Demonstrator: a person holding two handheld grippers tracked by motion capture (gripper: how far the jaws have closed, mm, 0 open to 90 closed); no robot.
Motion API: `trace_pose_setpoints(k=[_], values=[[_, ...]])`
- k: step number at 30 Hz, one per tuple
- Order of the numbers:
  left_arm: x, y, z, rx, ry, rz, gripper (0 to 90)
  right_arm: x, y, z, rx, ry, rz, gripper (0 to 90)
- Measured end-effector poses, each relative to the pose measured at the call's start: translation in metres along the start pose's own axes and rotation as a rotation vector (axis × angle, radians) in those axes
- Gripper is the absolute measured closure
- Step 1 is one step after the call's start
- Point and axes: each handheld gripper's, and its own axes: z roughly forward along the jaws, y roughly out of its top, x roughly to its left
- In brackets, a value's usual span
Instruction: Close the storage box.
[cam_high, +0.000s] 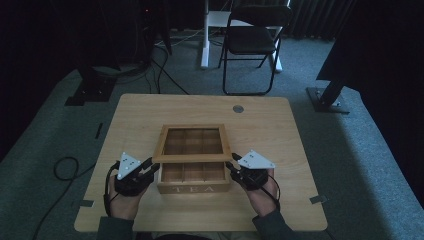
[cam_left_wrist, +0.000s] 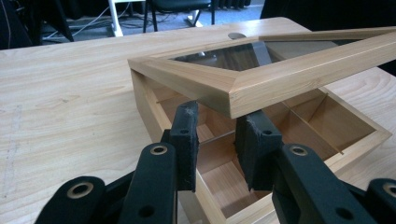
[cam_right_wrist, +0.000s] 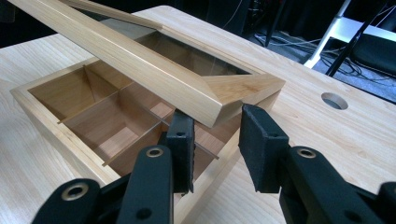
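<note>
A: Where is the tea box (cam_high: 194, 180) now?

B: It stands on the wooden desk (cam_high: 125, 120), near the edge on your side and about in the middle between the left and right edges. The word TEA is on the front wall that faces you. Inside you can see the wooden dividers and the compartments.

A: And the lid (cam_high: 192, 144)?

B: The lid is a wooden frame with a glass pane. It is lifted at the front and tilted up, and its far side is toward the back of the box.

A: What do your left tongs (cam_left_wrist: 219, 140) do?

B: You hold them at the left front corner of the lid. The jaws are spread, with a gap between them, and the corner of the lid is just above and in front of the pads (cam_left_wrist: 186, 126). I cannot tell if they touch the lid.

A: And the right tongs (cam_right_wrist: 217, 140)?

B: They are at the right front corner of the lid, also spread apart. The corner is over the gap between the jaws. Contact is not clear to me.

A: Something else on the desk?

B: A round cable hole (cam_high: 238, 108) near the far edge. Behind the desk a black folding chair (cam_high: 252, 40) stands on the floor.
</note>
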Motion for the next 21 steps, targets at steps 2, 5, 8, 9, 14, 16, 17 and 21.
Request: trace_pose_setpoints(k=[2,5,8,9,14,16,17,21], values=[[0.000,-0.001,0.000,0.002,0.000,-0.001,69.9,0.000,-0.001,0.000,0.003,0.001,0.000,65.7],[-0.001,-0.003,0.000,0.001,0.001,-0.003,70.0,0.000,-0.002,0.000,0.007,0.008,0.005,65.5],[-0.001,-0.005,0.001,0.002,-0.003,-0.007,70.0,0.000,-0.004,0.000,0.013,0.013,0.005,65.4],[-0.001,-0.005,0.001,0.004,-0.003,-0.009,70.0,0.000,-0.004,0.000,0.014,0.015,0.006,65.5],[-0.001,-0.009,0.002,0.010,-0.012,-0.019,70.0,0.001,-0.008,0.001,0.022,0.022,0.014,65.3],[-0.002,-0.010,0.002,0.013,-0.021,-0.022,70.1,0.001,-0.009,0.002,0.023,0.029,0.023,65.2],[-0.002,-0.011,0.003,0.015,-0.022,-0.023,70.2,0.001,-0.010,0.002,0.025,0.031,0.025,65.2],[-0.003,-0.012,0.004,0.017,-0.022,-0.023,70.2,0.002,-0.012,0.002,0.029,0.032,0.026,65.2]])
